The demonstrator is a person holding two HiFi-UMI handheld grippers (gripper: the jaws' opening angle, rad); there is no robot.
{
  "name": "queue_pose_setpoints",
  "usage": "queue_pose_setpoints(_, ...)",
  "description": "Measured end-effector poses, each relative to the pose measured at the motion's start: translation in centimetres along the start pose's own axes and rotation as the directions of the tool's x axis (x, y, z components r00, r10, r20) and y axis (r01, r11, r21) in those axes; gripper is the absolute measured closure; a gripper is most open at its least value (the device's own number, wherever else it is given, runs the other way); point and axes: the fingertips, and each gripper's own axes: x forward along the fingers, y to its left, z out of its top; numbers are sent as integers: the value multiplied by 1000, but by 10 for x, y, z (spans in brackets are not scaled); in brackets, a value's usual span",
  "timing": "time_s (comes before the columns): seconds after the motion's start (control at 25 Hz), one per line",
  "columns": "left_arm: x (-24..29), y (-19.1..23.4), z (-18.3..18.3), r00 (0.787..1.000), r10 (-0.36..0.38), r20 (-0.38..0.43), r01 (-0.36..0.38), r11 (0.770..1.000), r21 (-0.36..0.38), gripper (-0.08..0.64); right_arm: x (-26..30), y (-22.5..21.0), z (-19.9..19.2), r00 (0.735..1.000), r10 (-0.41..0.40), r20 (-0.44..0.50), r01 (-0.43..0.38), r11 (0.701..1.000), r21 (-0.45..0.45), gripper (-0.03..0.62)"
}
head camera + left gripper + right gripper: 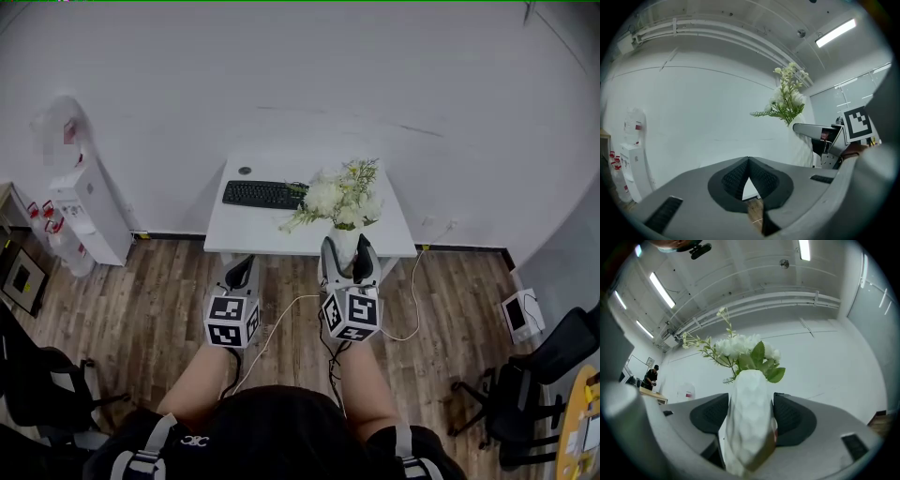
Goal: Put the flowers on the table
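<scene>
right claw (348,261) clamped on white bumpy vase (749,408) | white flowers with green leaves (743,348) sticking up above its jaws | left claw (749,164) pressed together, nothing inside

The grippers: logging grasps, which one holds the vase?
The right gripper: its jaws clamp the white vase; the left gripper is shut on nothing.

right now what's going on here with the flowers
A person holds a gripper in each hand. The right gripper is clamped on a white faceted vase of white flowers with green leaves, held upright at the near edge of the white rectangular table. Whether the vase rests on the table can't be told. The left gripper is shut on nothing. A black computer keyboard lies on the table.
</scene>
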Motion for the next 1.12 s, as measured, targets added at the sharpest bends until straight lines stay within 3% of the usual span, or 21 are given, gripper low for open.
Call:
queue_pose_setpoints(0.52,37,36,-1,1000,3,5,-3,1000,16,560,47,1,-12,1000,-2,27,2,1000,-8,284)
queue_pose_setpoints(1.12,221,100,5,998,60,-21,-60,998,7,558,244,-59,-72,999,43,28,-44,998,41,284)
